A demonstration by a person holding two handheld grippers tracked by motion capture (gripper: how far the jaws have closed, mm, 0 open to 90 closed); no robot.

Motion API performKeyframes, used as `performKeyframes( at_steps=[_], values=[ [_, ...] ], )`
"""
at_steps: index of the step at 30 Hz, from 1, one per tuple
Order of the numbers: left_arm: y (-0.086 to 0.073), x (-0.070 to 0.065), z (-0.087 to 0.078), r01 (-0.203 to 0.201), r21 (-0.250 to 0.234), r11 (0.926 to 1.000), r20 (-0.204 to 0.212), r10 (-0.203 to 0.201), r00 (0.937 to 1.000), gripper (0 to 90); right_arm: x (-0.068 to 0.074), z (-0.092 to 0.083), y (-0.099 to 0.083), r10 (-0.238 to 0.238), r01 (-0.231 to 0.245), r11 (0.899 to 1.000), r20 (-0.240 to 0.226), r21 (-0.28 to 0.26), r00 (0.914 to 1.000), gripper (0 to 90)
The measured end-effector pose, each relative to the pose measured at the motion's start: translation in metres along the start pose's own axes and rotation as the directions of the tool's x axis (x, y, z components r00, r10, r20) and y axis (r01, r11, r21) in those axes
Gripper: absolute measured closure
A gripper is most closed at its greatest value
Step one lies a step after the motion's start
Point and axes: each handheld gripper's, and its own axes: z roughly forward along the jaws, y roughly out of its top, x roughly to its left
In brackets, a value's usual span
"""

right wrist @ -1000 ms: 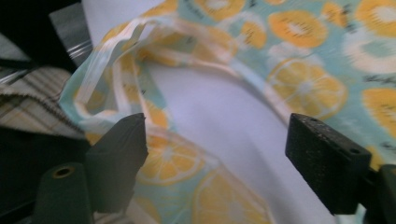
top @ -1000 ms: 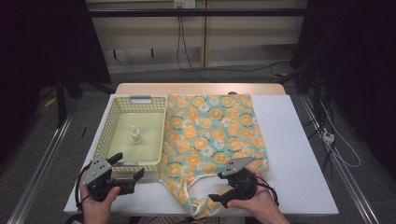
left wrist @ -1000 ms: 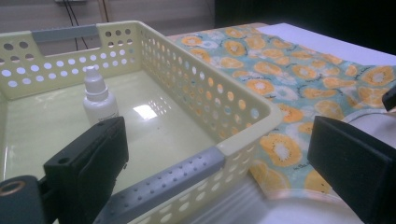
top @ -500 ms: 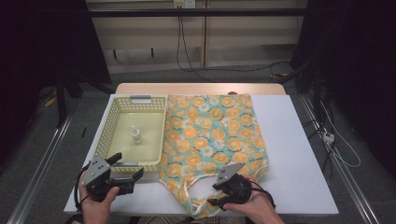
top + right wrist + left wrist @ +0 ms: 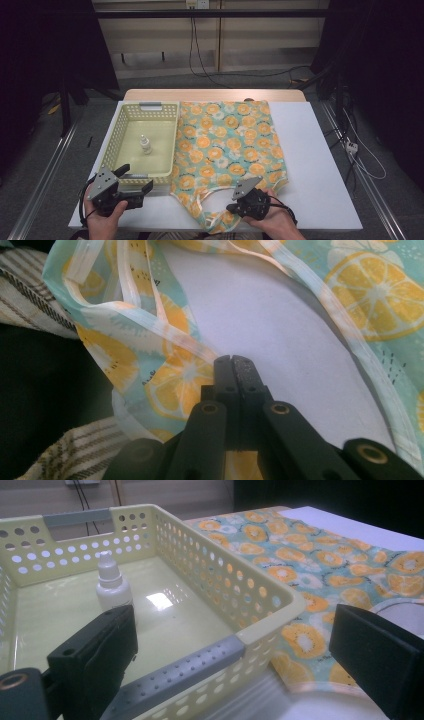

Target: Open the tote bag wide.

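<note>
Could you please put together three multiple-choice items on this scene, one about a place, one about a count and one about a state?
1. Where does the small white plastic dropper bottle stand?
A. inside the pale yellow perforated plastic basket
B. on the lemon-print turquoise fabric bag
C. on the bare white table

2. How many bottles are in the basket?
A. none
B. one
C. three

3. How do the jaws of the two grippers stand?
A. both open
B. left gripper shut, right gripper open
C. left open, right shut

Answers: 1 A, the bottle stands upright on the basket floor in the high view. 2 B, a single bottle shows there. 3 C, the left gripper view shows its jaws wide apart near the basket's corner, while the right gripper view shows its jaws pressed together over the bag's strap.
</note>
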Motion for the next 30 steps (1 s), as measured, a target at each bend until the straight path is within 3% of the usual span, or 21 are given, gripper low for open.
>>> performKeyframes(
  at_steps=[7, 13, 19, 24, 25, 30],
  values=[
    [0.0, 0.0, 0.001, -0.004, 0.003, 1.0, 0.001, 0.004, 1.0, 5.2, -0.001, -0.004, 0.0, 0.018, -0.019, 1.0, -0.025, -0.018, 0.9995, 90.0],
    [0.0, 0.001, -0.001, 0.001, 0.0, 1.0, -0.005, -0.001, 1.0, 5.2, -0.006, -0.014, 0.003, 0.05, -0.054, 0.994, -0.038, -0.095, 0.998, 90.0],
    [0.0, 0.0, 0.001, -0.001, 0.004, 1.0, -0.002, 0.001, 1.0, 5.2, -0.013, -0.022, 0.005, 0.076, -0.079, 0.986, -0.027, -0.146, 0.9968, 90.0],
    [0.0, 0.0, 0.0, 0.002, 0.002, 1.0, -0.005, -0.002, 1.0, 5.2, -0.023, -0.031, 0.008, 0.105, -0.105, 0.973, -0.009, -0.204, 0.9944, 90.0],
    [0.0, 0.0, 0.0, 0.004, 0.003, 1.0, -0.003, -0.004, 1.0, 5.2, -0.026, -0.034, 0.01, 0.118, -0.119, 0.966, -0.017, -0.228, 0.9928, 90.0],
    [0.0, 0.0, 0.0, 0.003, 0.003, 1.0, 0.001, -0.003, 1.0, 5.1, -0.035, -0.037, 0.018, 0.122, -0.113, 0.964, 0.023, -0.241, 0.9923, 90.0]
  ],
)
